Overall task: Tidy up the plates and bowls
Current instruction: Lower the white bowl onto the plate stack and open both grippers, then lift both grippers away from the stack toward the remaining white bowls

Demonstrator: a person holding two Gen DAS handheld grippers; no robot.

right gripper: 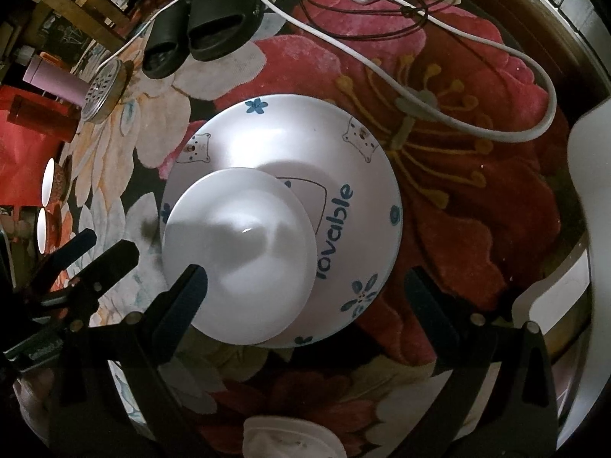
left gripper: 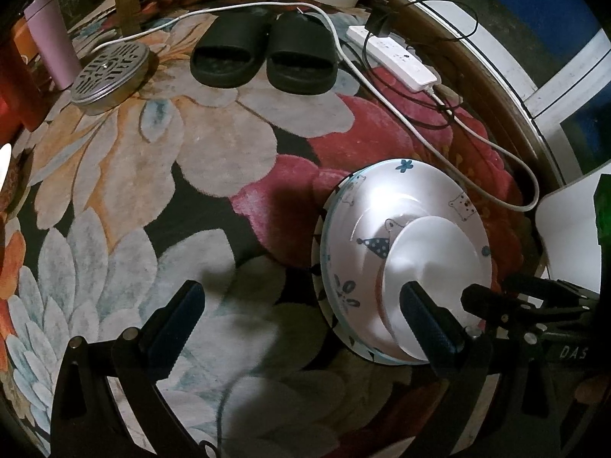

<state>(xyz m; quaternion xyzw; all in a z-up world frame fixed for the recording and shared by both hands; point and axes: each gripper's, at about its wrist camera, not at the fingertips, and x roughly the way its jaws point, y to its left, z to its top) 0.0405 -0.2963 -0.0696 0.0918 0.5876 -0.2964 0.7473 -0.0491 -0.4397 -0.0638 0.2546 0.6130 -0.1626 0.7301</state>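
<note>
A white plate with blue flowers, bears and the word "lovable" (right gripper: 343, 160) lies on the floral rug, also in the left wrist view (left gripper: 416, 206). A small plain white dish (right gripper: 244, 259) sits on its near-left part, also in the left wrist view (left gripper: 431, 263). My right gripper (right gripper: 309, 286) is open, its left finger over the small dish's near edge and its right finger past the plate's right rim. My left gripper (left gripper: 305, 305) is open and empty, just left of the stack, its right finger (left gripper: 427, 316) in front of the small dish.
Black slippers (left gripper: 263, 53) lie at the rug's far side, with a white power strip (left gripper: 393, 57) and cables beside them. A round metal grate (left gripper: 110, 72) and a pink tumbler (left gripper: 53, 42) stand far left. White cup rims (right gripper: 47, 183) show at the left. A white object (right gripper: 290, 439) lies near me.
</note>
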